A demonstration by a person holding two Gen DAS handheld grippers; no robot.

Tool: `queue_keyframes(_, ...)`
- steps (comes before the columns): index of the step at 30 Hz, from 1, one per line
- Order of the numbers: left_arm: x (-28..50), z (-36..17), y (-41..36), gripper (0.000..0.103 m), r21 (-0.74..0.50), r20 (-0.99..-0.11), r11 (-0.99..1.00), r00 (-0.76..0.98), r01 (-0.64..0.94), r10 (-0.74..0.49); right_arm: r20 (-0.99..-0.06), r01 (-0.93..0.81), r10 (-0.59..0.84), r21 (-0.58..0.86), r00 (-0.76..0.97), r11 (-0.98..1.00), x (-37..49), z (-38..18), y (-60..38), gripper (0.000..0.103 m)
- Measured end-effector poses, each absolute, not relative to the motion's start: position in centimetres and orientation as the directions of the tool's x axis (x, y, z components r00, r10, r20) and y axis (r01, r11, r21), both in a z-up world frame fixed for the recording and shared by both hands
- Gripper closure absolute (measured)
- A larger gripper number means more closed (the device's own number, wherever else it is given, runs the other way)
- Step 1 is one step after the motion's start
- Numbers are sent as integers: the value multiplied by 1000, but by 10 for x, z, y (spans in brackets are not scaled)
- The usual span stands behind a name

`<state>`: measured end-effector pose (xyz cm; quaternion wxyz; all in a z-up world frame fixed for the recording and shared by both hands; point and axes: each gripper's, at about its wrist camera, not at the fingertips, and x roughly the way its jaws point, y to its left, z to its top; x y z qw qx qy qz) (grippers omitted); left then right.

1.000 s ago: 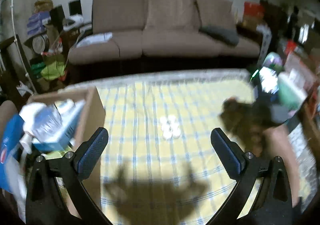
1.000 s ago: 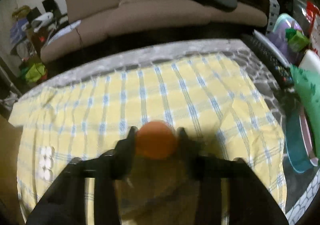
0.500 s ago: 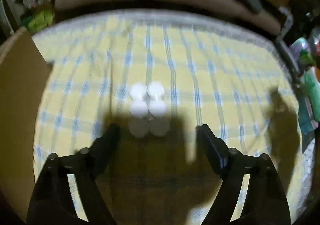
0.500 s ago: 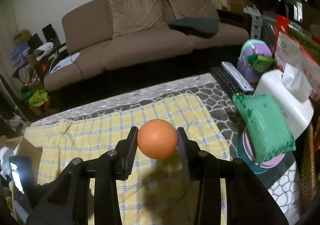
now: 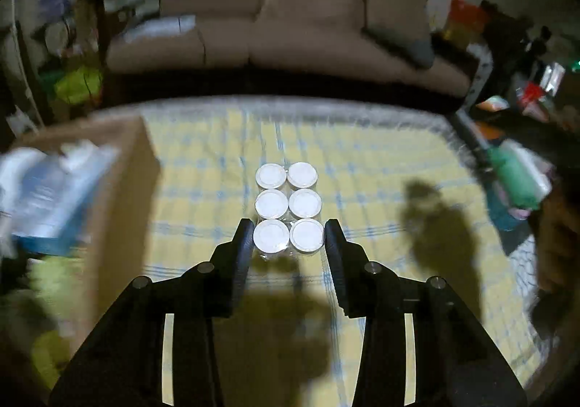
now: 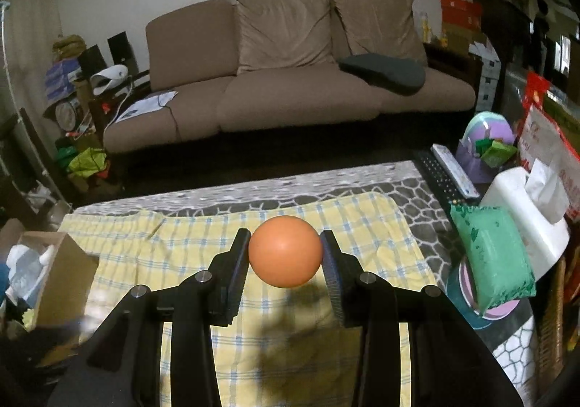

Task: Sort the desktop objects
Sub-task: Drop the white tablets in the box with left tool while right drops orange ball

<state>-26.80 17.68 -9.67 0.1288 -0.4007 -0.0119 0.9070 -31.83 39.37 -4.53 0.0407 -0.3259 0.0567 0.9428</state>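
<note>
Orange ball (image 6: 285,256) is clamped between the right gripper (image 6: 286,258) fingers, held above the yellow checked cloth (image 6: 326,225). Both pads touch the ball's sides.

White-lidded pack of six cups (image 5: 288,206) sits on the cloth (image 5: 362,171), two by three. We see the left gripper (image 5: 288,240) straddling the nearest pair, fingers against or just beside the outer walls. Contact looks likely, but the view is blurred, so we can't tell if it's actually squeezing.

Cardboard box (image 5: 119,189) stands at the cloth's left edge, with white and blue packaging (image 5: 50,189) inside. In the right view the box (image 6: 59,278) is at far left.

Green pack (image 6: 491,256) lies right of the cloth, tilted on a round tin (image 6: 467,309), beside a white tissue box (image 6: 525,211). Remote (image 6: 455,169) lies behind them.
</note>
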Motion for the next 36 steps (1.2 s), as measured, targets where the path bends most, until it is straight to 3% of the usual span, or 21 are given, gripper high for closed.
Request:
queue_keyframes(5,-217,-5,130,66,-112,-548,-973,-804,-203,231,-601,-66,14,64,-799,-996,-311,-26,370,64)
queue_keyframes(8,-186,39,84,66,-110,-398,-992,-912,-59,99,-562,-88,73,-1,-824,-996,-294,2,346,64)
queue_keyframes(11,-168,66,41,66,-146,-362,-989,-930,-4,57,-500,-85,91,-34,-861,-996,-271,29,318,64)
queue_keyframes(15,-149,83,0,66,-63,-344,-997,-939,48,-23,-436,-57,100,-109,-894,-992,-249,48,276,64)
queue_keyframes(18,-150,71,-32,66,-77,-376,-992,-924,103,-67,-403,-45,120,-192,-907,-980,-236,54,237,64)
queue_keyframes(22,-167,65,-63,66,-136,-435,-988,-900,76,-10,-362,-36,151,-306,-920,-951,-222,50,187,64)
queue_keyframes(30,-201,20,-130,66,-242,-588,-967,-805,83,78,-387,66,82,-353,-918,-933,-214,45,91,64)
queue_keyframes(36,-211,-1,-123,66,-239,-652,-969,-750,57,116,-431,151,-5,-303,-902,-941,-213,29,54,64)
